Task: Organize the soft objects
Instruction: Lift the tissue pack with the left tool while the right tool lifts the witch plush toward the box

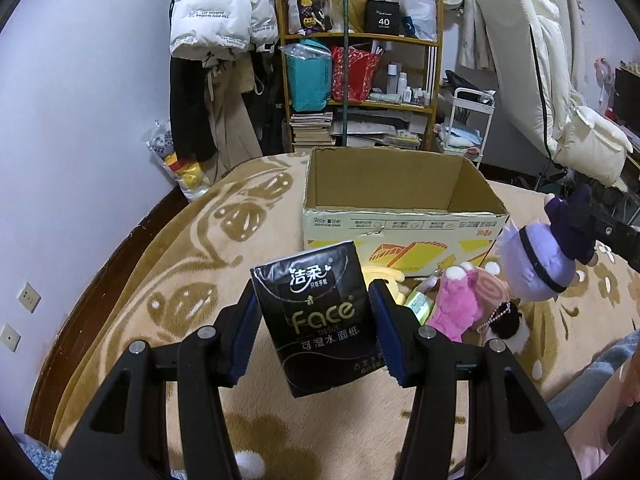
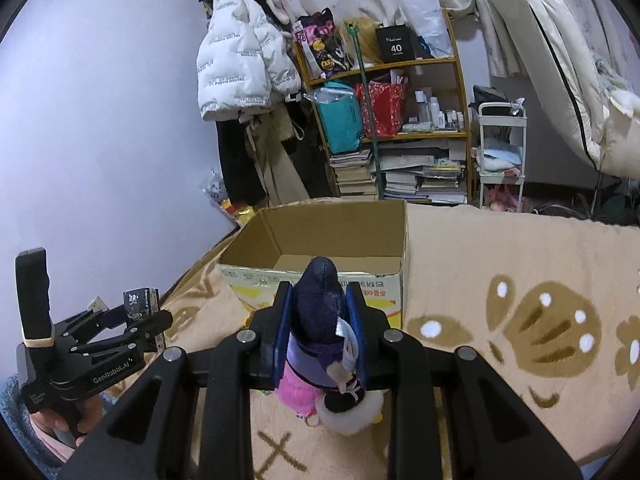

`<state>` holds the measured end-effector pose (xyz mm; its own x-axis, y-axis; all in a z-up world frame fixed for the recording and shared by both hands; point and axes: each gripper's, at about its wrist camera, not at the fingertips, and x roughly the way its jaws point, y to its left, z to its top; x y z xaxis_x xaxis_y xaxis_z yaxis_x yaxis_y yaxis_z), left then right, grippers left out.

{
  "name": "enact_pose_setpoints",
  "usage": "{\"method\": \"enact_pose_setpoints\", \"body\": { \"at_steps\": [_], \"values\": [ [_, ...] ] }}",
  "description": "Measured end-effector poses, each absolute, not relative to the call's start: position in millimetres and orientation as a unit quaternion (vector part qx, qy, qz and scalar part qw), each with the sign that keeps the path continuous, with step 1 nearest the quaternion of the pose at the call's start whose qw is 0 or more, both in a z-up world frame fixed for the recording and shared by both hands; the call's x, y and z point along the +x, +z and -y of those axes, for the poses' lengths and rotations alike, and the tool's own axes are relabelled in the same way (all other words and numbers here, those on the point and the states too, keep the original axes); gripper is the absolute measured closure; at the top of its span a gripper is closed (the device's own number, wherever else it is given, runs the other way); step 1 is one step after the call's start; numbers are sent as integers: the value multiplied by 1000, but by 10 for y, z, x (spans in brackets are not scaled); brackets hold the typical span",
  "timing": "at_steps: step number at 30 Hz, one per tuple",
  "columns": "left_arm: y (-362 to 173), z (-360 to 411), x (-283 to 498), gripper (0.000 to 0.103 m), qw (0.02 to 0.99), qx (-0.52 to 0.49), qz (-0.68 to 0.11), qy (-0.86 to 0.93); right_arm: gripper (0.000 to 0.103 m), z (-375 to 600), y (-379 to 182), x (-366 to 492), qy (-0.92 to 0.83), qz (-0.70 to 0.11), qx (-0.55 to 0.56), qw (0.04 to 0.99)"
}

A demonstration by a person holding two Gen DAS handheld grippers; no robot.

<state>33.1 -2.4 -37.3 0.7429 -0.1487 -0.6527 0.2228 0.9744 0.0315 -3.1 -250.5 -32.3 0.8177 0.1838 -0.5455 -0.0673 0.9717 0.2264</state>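
My left gripper [image 1: 312, 304] is shut on a black tissue pack [image 1: 318, 316] and holds it above the blanket, short of an open cardboard box [image 1: 400, 216]. My right gripper [image 2: 320, 320] is shut on a purple plush doll [image 2: 320, 320], also held up in front of the box [image 2: 320, 248]. In the left wrist view the doll [image 1: 540, 260] hangs at the right from the right gripper [image 1: 576, 216]. A pink plush [image 1: 456, 308], a small black-and-white plush [image 1: 508, 320] and a green packet [image 1: 418, 304] lie on the blanket by the box. The left gripper [image 2: 138, 308] shows at the left of the right wrist view.
A beige patterned blanket [image 1: 160, 280] covers the bed. Beyond it stand a wooden shelf [image 1: 360, 80] with bags and books, hanging coats [image 1: 216, 20], a white cart [image 1: 468, 120] and a folded white mattress [image 1: 552, 80]. A person's leg [image 1: 600, 380] is at the lower right.
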Motion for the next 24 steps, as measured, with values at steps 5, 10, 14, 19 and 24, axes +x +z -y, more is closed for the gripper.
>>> {"method": "enact_pose_setpoints", "body": {
  "at_steps": [5, 10, 14, 19, 24],
  "values": [
    [-367, 24, 331, 51, 932, 52, -344, -97, 75, 2544, -445, 83, 53, -341, 100, 933],
    [-327, 7, 327, 51, 935, 47, -339, -94, 76, 2604, -399, 78, 45, -346, 88, 933],
    [-229, 7, 314, 51, 941, 48, -322, -95, 76, 2641, -212, 29, 33, -340, 64, 938],
    [-67, 3, 334, 51, 947, 47, -302, -101, 76, 2750, 146, 26, 38, -318, 71, 945],
    [94, 41, 404, 51, 954, 49, -279, -102, 76, 2726, 449, 115, 40, -288, 52, 955]
  ]
}}
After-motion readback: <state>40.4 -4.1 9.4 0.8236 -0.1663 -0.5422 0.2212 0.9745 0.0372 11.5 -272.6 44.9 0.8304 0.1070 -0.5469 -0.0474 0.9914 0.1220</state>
